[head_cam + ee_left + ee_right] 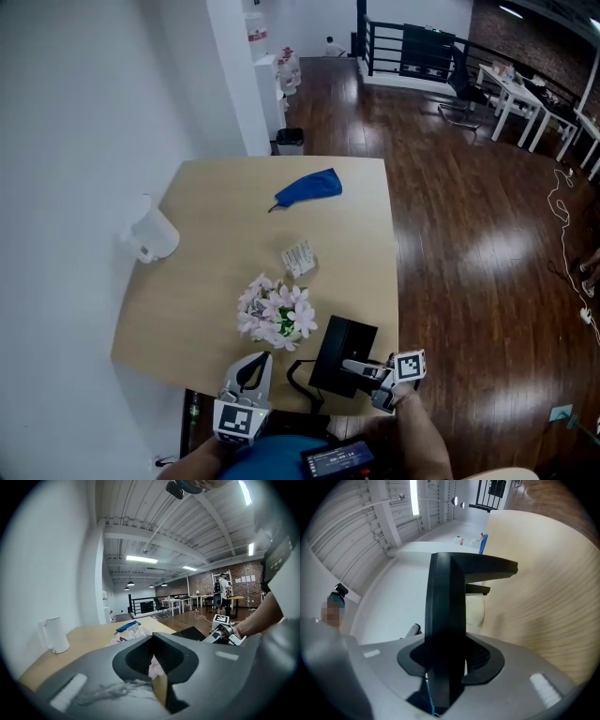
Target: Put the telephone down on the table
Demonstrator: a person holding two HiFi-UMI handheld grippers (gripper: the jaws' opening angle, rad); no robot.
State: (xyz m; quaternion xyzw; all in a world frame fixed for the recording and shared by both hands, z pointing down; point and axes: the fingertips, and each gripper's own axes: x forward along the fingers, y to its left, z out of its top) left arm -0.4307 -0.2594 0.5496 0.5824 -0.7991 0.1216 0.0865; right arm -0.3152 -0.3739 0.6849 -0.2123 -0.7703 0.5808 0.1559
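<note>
Telephone [336, 347]: clamped edge-on in your right gripper [354, 367], at the tabletop's [187, 272] near edge by the right corner.
Left gripper [252, 366]: closed, empty.
Hazard: if you release here, overhang or the trailing cord [291, 375] may pull it off.

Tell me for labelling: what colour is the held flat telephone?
Black flat telephone, clearest in head view.

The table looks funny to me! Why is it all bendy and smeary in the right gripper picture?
Right gripper view: the wide lens curves the table edge, and motion smears its wood grain; the telephone, gripped close up, is a dark shape. Head view: light glares off the floor.
</note>
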